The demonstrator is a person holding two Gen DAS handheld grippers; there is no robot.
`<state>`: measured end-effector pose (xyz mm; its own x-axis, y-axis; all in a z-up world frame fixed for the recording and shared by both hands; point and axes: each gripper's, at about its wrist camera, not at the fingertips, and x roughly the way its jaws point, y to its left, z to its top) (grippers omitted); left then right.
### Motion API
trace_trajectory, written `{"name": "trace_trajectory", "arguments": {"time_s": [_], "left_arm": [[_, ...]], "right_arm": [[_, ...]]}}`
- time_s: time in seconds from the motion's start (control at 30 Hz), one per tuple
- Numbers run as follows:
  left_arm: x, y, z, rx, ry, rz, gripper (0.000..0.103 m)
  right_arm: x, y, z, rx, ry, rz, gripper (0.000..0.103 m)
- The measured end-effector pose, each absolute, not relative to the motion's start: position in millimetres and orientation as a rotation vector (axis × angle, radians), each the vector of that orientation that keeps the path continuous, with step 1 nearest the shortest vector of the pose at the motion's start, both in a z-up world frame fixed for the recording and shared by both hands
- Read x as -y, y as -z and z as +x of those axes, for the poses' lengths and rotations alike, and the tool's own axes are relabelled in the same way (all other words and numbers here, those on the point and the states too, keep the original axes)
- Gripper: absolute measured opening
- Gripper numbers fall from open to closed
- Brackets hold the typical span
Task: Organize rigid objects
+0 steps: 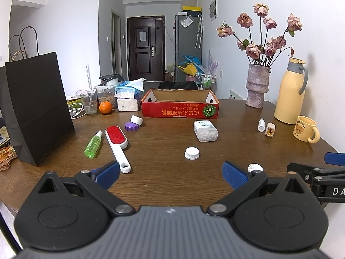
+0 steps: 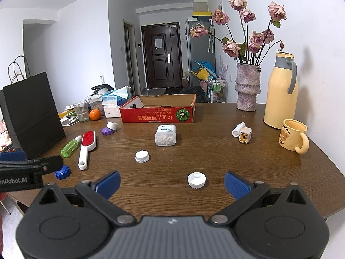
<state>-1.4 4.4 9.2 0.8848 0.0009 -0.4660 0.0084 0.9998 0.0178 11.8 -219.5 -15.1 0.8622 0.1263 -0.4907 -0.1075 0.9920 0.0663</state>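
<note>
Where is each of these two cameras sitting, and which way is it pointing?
Left wrist: rides the left gripper, facing forward across the table toward the red box; its open blue fingers show, with the right gripper alongside.
Right wrist: rides the right gripper, facing the same way, above an upturned white cap; the left gripper shows.
Shared: box, lint brush, pill bottle.

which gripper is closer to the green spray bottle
Left. The green spray bottle lies just ahead-left of the left gripper; the right gripper sits farther to its right.

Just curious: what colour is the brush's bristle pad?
Red, on a white handle; lint brush, clearest in the left wrist view.
</note>
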Motion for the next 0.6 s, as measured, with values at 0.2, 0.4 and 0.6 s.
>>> {"name": "trace_trajectory", "arguments": {"time_s": [0.2, 0.4, 0.6], "left_arm": [[-4.0, -12.1, -2.4, -0.483, 0.003, 0.019, 0.103], [-4.6, -15.2, -2.3, -0.482, -0.004, 0.016, 0.103], [-7.1, -9.2, 4.6, -0.483, -0.013, 0.015, 0.103]], "right_arm": [[217.9, 14.4, 11.8, -0.518, -0.122, 0.037, 0.103], [216.5, 13.9, 12.4, -0.517, -0.13, 0.04, 0.103], [218.9, 16.7, 17.0, -0.508, -0.136, 0.04, 0.103]]}}
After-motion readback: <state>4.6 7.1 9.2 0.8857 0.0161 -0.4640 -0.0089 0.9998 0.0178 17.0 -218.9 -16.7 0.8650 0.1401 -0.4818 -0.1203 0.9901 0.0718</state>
